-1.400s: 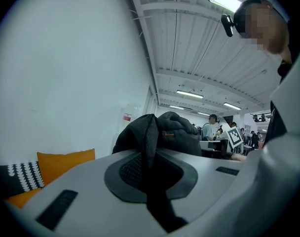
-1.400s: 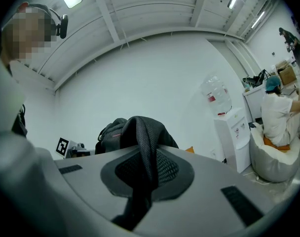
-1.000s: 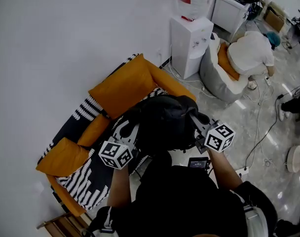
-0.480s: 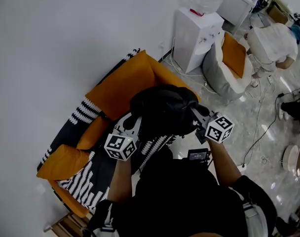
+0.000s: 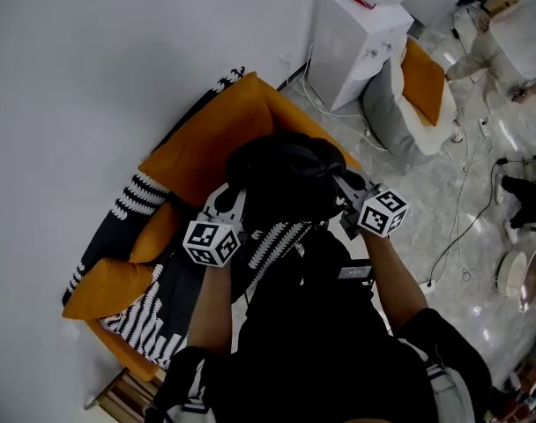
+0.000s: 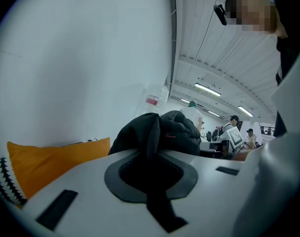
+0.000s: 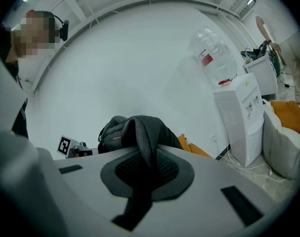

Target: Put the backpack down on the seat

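Over orange seat (image 5: pixel 206 148), black backpack (image 5: pixel 286 179), white wall (image 5: pixel 92 60), marbled floor (image 5: pixel 444 205)

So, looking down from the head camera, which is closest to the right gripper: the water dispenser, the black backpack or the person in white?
1. Black backpack, its strap clamped in the right gripper.
2. Water dispenser, by the wall ahead.
3. Person in white, farthest, top right corner.

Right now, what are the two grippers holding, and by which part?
The black backpack: the left gripper pinches one strap, the right gripper another strap.
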A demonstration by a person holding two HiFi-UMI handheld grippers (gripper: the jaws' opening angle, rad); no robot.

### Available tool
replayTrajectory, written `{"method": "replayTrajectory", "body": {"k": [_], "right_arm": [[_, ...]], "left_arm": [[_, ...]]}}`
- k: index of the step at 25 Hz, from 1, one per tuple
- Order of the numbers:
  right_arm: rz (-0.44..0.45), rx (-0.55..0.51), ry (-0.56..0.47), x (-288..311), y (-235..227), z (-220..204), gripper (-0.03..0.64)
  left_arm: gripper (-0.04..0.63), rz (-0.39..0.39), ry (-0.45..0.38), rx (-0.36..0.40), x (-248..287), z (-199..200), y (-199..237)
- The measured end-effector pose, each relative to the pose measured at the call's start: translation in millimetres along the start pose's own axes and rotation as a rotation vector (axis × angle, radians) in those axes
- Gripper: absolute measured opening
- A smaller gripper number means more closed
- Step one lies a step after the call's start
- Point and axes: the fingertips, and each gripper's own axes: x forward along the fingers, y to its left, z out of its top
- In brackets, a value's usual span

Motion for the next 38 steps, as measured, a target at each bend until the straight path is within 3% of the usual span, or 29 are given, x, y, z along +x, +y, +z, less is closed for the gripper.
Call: {"method": "replayTrajectory", "body": {"k": [8,13,17,28,38], "right_arm": [[-0.007,0.067,0.055,36.3,-46.6,-15.2,0.048],[-0.010,0.105,0.126,61.6,-80.6,-28.9,0.048],[0.000,0.139,0.166,80.1,-100.3,-39.2,0.048],[-0.059,-0.030,0.304,130.1,-149.1,-40.0,0.048],[-0.155,-0.053,0.404,156.2,-195.9,-67.2,0.049]], "left_arm": [[0.035,0.040,0.066,-0.039,44.6,-24.5,33.1],[0.035,0.081,0.153,-0.033,75.7,-46.7,56.7],[0.035,0.112,0.171,-0.074,99.0,-57.1,75.9],[0.035,0.115,0.237,-0.042,140.7,-59.3,106.5],[0.037,0.150,0.337,-0.056,174.4,-87.1,130.2]]}}
